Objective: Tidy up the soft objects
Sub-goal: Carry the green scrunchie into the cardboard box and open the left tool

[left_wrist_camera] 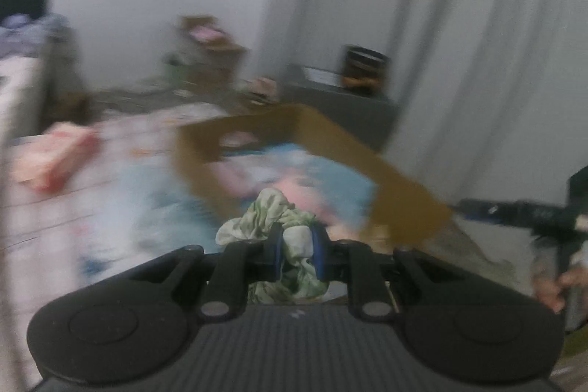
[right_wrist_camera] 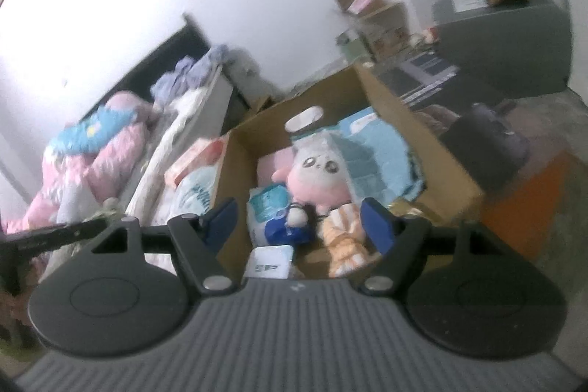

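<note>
Between left gripper (left_wrist_camera: pixel 297 247) jaws, crumpled green-and-white floral cloth (left_wrist_camera: pixel 273 219), bunched, drooping

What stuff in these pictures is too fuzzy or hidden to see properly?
- Left wrist view: the cardboard box and what lies in it are smeared by motion blur.
- Left wrist view: the green-patterned cloth held in the left gripper is partly hidden by the fingers, so what it is stays unclear.
- Right wrist view: the white packet is cut off by the right gripper body; its print is too small.
- Right wrist view: the striped orange item beside the pink plush is blurred.
</note>
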Action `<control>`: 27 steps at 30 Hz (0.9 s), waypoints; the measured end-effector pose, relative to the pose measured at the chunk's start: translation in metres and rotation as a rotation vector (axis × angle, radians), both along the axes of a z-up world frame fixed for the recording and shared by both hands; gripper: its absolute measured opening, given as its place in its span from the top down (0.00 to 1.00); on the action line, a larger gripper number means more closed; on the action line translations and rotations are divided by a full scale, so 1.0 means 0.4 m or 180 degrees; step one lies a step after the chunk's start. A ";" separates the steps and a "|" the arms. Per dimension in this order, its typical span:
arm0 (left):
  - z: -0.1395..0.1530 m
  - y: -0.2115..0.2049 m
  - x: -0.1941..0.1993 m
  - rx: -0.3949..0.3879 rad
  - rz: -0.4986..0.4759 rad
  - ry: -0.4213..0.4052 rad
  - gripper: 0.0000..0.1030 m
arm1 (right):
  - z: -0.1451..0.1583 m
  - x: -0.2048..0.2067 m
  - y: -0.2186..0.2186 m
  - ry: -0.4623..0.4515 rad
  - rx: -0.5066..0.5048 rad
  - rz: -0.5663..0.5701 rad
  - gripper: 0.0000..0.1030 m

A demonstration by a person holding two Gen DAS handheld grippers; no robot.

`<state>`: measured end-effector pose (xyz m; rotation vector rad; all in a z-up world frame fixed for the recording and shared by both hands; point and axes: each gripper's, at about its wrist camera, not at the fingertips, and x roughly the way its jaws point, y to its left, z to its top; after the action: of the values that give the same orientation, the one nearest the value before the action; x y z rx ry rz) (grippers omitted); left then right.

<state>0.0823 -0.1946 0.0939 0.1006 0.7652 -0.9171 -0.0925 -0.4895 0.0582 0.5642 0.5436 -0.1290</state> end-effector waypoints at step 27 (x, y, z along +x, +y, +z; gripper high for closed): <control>-0.307 -0.352 0.165 0.0201 0.0293 0.1758 0.65 | -0.167 -0.061 -0.125 0.0104 0.0536 -0.0430 0.27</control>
<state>0.1482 -0.3353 -0.0288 -0.1390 1.2999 -0.8394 -0.1169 -0.5394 -0.0085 0.7645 0.5511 -0.2223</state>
